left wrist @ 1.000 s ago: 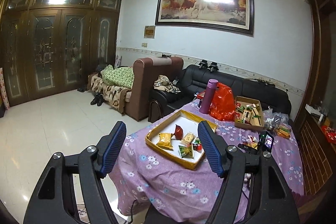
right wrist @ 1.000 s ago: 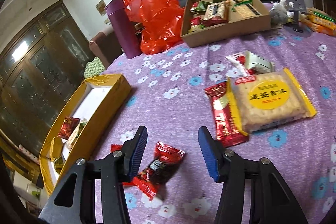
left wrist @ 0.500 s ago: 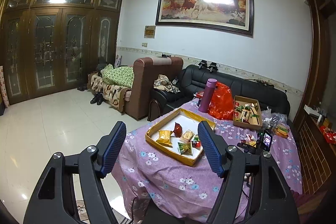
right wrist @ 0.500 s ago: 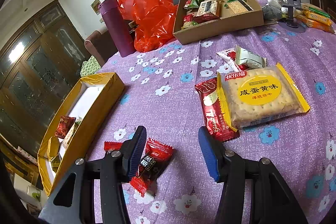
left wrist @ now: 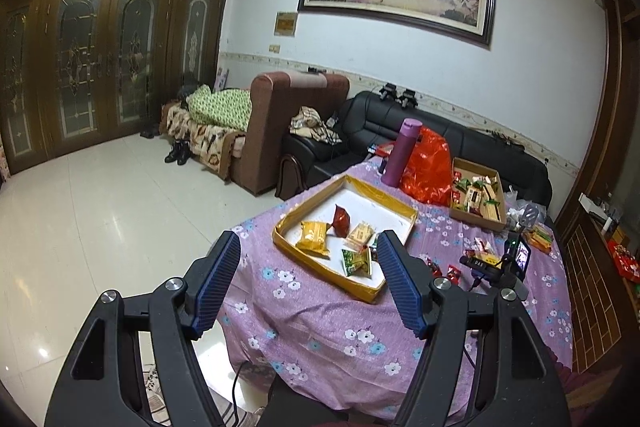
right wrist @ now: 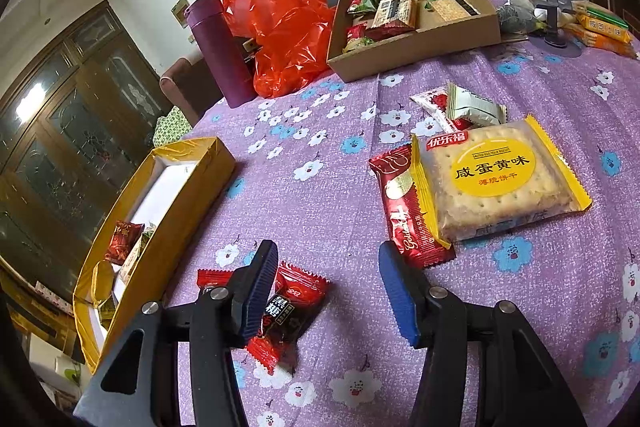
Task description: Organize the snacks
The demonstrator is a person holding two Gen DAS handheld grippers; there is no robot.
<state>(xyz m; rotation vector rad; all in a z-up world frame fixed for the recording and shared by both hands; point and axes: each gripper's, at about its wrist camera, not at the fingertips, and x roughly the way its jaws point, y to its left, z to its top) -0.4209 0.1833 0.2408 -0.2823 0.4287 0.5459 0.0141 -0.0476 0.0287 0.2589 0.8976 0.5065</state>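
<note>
Left view: off the table edge, far, facing sofa wall.
Right view: low, close over cloth (right wrist: 320, 155).
Shared: yellow tray (left wrist: 292, 233) (right wrist: 192, 195), flask (left wrist: 402, 153) (right wrist: 220, 47).

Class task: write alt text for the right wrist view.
The open right tool hovers over a purple flowered tablecloth, a red-and-black candy wrapper beside its left finger. Ahead lie a yellow cracker packet and a yellow cardboard tray.
</note>
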